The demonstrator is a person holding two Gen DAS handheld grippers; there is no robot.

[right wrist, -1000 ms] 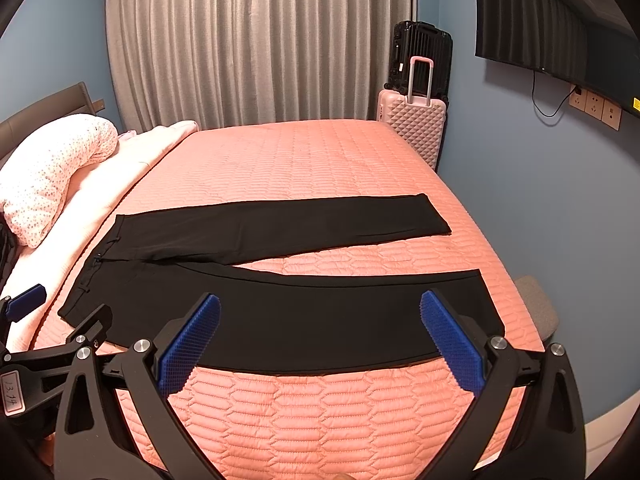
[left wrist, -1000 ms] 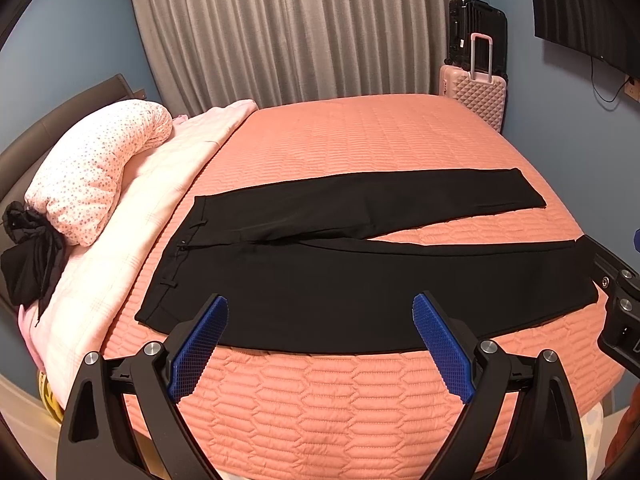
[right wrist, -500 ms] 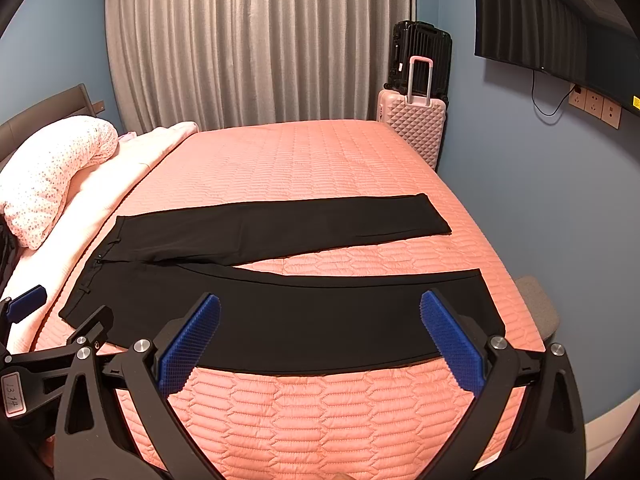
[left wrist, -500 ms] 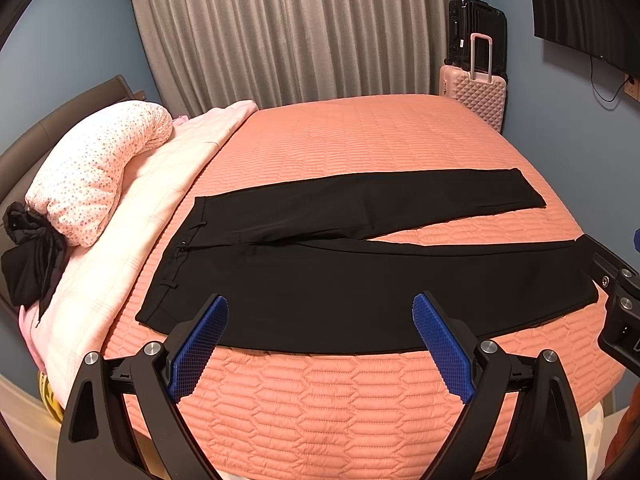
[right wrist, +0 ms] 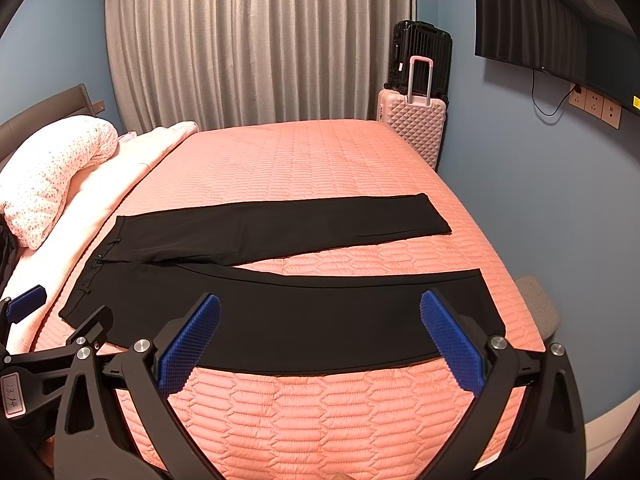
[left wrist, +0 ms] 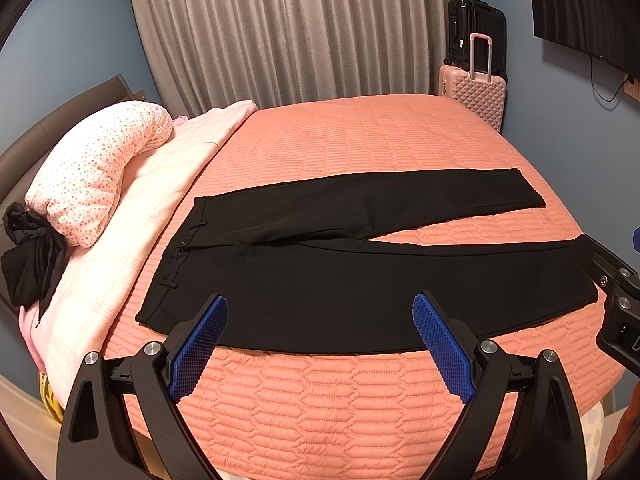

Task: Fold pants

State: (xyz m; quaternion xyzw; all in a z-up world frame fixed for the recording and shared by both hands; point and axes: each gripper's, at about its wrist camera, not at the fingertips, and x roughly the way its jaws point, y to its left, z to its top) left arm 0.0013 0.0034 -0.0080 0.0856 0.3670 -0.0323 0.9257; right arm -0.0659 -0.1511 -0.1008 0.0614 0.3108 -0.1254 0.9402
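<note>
Honestly nothing has changed in the last second: the black pants [left wrist: 360, 276] lie flat on the coral bedspread [left wrist: 360, 140], legs splayed apart. Left gripper [left wrist: 320, 344] and right gripper [right wrist: 320, 344] both hover spread wide, holding nothing, so folding hasn't started.

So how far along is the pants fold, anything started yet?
Done: the black pants lie spread flat on the pink quilt, legs splayed apart, waistband toward the pillow. In hand: nothing; the left gripper and right gripper hover open at the near edge. Left: every fold, starting with laying one leg over the other.
</note>
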